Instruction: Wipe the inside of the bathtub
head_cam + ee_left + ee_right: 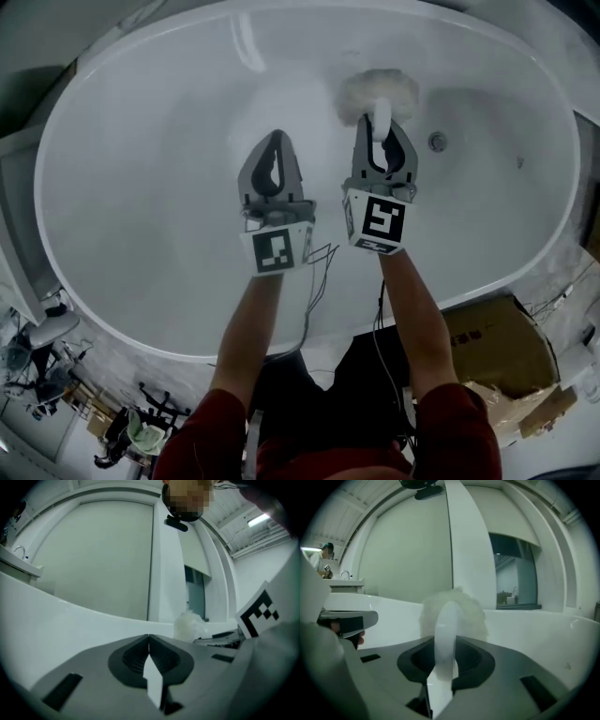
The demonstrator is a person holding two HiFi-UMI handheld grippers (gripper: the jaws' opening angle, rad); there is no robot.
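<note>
Inside the bathtub point(141, 187), toward its right half, the right hand-held gripper point(381, 129) pinches the white handle point(382, 114) of a fluffy pad point(375, 89). The right gripper view confirms this: the handle point(446, 634) stands upright between the jaws, clamped on both sides, with the pad point(461, 609) just beyond the tips.

The pad lies low in the tub, near the drain point(437, 142) and to its left. It appears to rest on the tub floor or the foot of the far wall. Contact cannot be confirmed from these views.

The left hand-held gripper point(275, 141) hangs over the middle of the tub, beside the right one and apart from it. Its jaws are pressed together with nothing between them, as the left gripper view shows. It plays no visible part in the wiping.

Progress:
- The tool is in hand and positioned at the inner surface, so the wiping step is judged to be under way.
- The tub interior looks evenly white and smooth. No foam, streaks, wet bands or dirt marks are visible, so the wiped area cannot be told from the unwiped.
- Judged from the pad's position alone, the left half of the floor, the near wall and both ends may remain to be covered.
</note>
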